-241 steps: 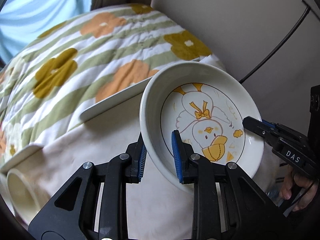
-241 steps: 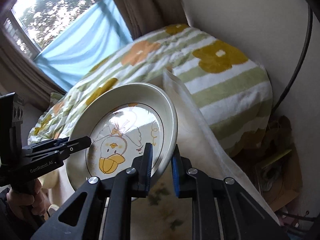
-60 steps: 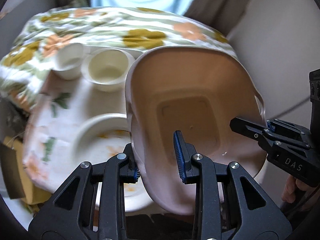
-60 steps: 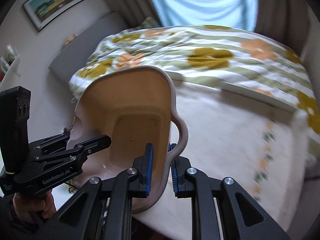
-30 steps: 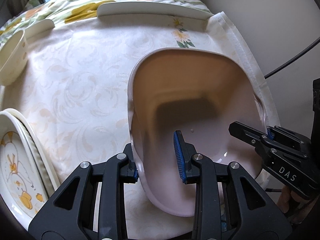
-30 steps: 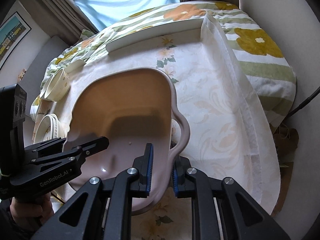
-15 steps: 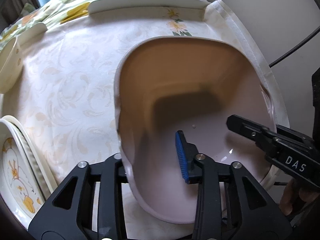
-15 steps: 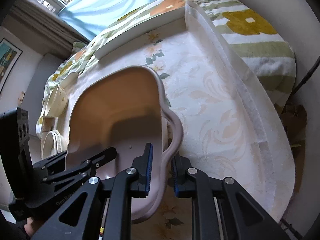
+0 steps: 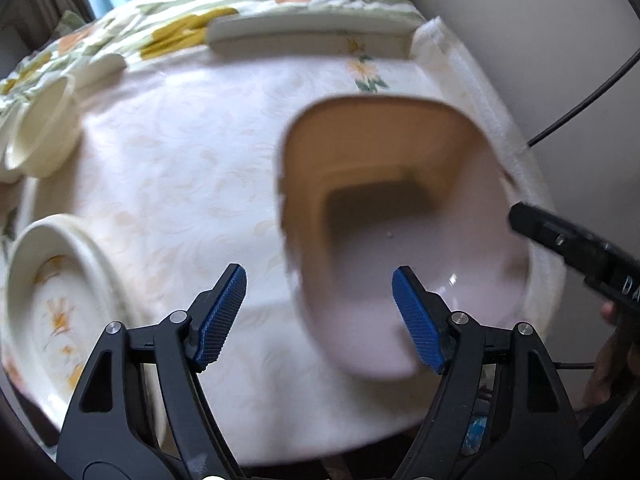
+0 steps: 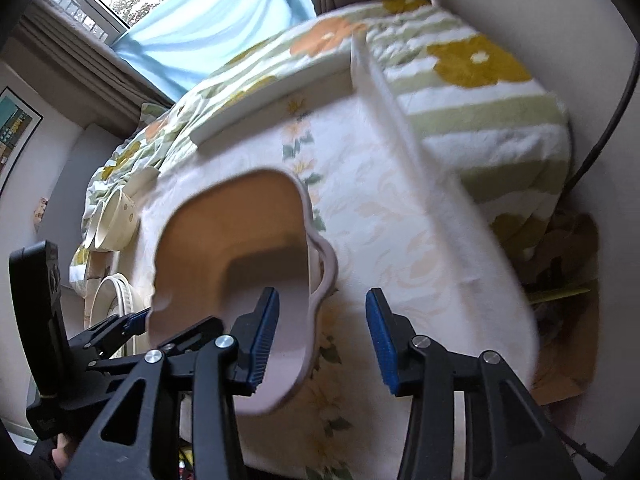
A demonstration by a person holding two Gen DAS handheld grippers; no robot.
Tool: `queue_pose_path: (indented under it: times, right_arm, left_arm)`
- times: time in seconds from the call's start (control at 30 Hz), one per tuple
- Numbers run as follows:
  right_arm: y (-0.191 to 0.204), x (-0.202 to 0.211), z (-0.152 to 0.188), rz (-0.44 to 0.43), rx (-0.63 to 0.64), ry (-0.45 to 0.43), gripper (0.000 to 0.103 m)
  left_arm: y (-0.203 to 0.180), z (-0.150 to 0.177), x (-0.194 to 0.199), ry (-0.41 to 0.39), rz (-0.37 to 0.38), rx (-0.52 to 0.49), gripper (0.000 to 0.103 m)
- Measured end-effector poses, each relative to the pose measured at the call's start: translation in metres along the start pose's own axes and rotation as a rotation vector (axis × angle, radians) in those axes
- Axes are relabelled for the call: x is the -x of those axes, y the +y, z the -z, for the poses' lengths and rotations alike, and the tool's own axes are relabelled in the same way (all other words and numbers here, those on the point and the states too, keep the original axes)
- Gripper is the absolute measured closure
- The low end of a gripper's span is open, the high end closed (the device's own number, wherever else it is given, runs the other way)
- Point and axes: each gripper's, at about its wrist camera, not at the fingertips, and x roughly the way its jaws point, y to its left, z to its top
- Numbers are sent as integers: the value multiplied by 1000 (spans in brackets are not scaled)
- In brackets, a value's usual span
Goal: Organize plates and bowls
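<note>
The step in hand is the release of the pink basin (image 9: 400,208), which sits on the white floral cloth (image 9: 192,168) covering the desk, in the right half of the left wrist view. The left gripper (image 9: 320,308) has let go: its jaws are opening, and the basin's near rim lies between the blue pads without either pad pressing on it. The right gripper (image 10: 320,336) is likewise letting go, jaws opening; the basin's scalloped handle (image 10: 326,268) sits just above and left of the gap, untouched.

The basin looks empty apart from a tiny speck on its floor. The stacked plates (image 9: 72,300) with a yellow cartoon print lie at the lower left of the left wrist view, outside the basin. Two cream bowls (image 10: 116,220) lean at the cloth's far left edge in the right wrist view.

By my reading, the basin is meant to receive the crockery, so the next move calls for lifting both grippers clear and reaching for the plates or bowls.
</note>
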Motion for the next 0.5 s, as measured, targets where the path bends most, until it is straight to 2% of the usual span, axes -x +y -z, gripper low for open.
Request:
queue_pose_path:
  times: [0.07,0.17,0.2,0.23,0.27,0.3,0.33,0.4,0.5]
  right_arm:
    - [9,19,-1,10,41,-29,62]
    - [35,50,-8,-19,128,-88,59]
    - [45,59,-11,-39,159,-107,44]
    - [56,65,-14,-56,183,-127,31]
    - [65,71,-15,-72,202,-148,6]
    - [78,78,-18,-98,232,-182,0]
    - [92,82,-22,-123,265,-208,0]
    - [121,83,-28,-146,335,-224,0]
    - [161,75,-39,-157,416,-181,0]
  left_arm:
    - [5,5,27,-36,-15,11,29]
    - [21,13,84,-132,-38,54,28]
    - [28,15,106,-178,-58,72,25]
    - [34,16,120,-211,-82,88,12]
    - [43,18,137,-250,-125,109,0]
    - [52,20,150,-285,-162,127,0]
    - [66,22,165,-323,-189,150,0]
    - [91,23,180,-341,-206,199,0]
    - [134,26,195,-344,-193,284,0]
